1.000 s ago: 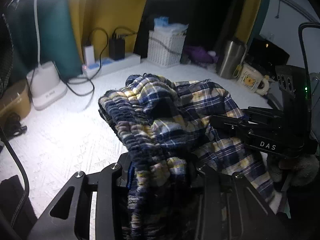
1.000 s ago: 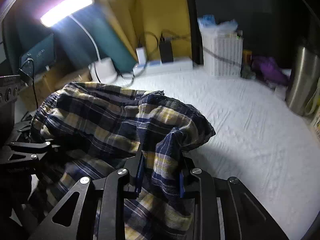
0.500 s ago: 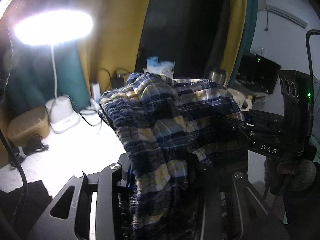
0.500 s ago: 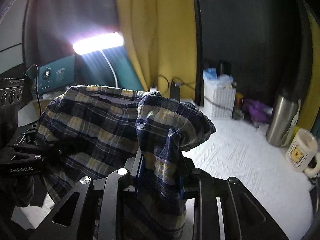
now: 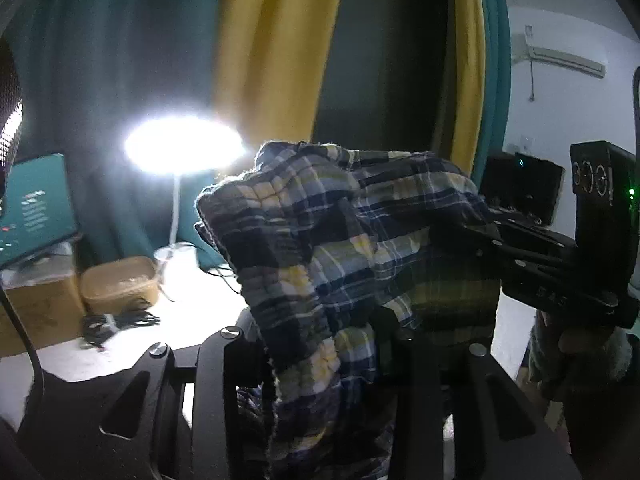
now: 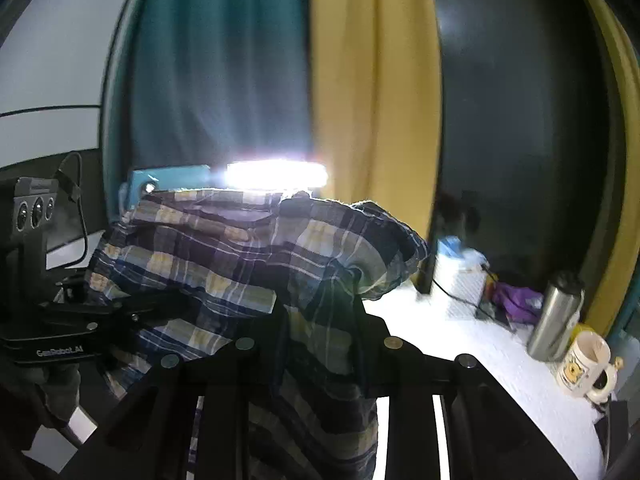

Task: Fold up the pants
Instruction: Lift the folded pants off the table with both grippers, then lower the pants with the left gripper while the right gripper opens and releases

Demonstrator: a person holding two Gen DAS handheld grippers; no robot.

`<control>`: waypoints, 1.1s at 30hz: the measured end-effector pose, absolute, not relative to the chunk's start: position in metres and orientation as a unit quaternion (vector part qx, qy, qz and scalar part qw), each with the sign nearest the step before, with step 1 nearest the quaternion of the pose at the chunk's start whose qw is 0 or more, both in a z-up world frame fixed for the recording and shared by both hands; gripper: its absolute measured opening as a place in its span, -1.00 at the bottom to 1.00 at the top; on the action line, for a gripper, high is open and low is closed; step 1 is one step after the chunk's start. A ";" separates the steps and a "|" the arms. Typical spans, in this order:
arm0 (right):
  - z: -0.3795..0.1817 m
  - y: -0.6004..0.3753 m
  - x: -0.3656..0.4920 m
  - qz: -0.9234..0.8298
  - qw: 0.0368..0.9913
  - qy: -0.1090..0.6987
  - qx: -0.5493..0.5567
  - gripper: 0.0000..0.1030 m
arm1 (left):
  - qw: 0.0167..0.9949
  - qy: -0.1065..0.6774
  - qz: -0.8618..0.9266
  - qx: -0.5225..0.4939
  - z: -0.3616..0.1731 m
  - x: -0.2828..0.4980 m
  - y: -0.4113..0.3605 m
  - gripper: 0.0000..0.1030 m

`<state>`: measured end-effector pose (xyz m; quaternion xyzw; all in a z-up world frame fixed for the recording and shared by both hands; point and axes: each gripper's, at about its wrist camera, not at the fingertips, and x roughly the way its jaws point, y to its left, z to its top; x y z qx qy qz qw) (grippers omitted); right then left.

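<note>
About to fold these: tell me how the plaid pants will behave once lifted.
Probably floppy: the plaid pants sag and bunch between the left gripper and right gripper. Likely light, since thin woven cloth. Folds may slump unless laid flat.

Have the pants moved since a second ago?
Yes, up. In the left wrist view the pants, clamped in both grippers, now hang level with the lamp head; earlier they lay on the white surface below it.

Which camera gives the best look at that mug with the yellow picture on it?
The right wrist view. The mug stands in plain sight on the white table, beside a steel flask. The left wrist view does not show it at all: the plaid pants and the right gripper fill that side.
</note>
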<state>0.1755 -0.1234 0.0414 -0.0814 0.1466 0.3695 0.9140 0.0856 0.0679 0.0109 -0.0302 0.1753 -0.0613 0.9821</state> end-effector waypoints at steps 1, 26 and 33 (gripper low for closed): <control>0.045 -0.119 0.170 0.373 0.913 0.141 -0.083 -0.47 | 0.983 0.170 -0.057 -0.030 0.013 0.079 0.072 -0.32; -0.036 -0.020 0.174 0.418 0.876 0.237 -0.040 -0.47 | 0.960 0.277 0.017 -0.045 -0.044 0.067 0.168 -0.32; -0.103 0.015 0.233 0.397 0.859 0.320 -0.039 -0.47 | 0.938 0.337 0.045 -0.072 -0.092 0.112 0.208 -0.32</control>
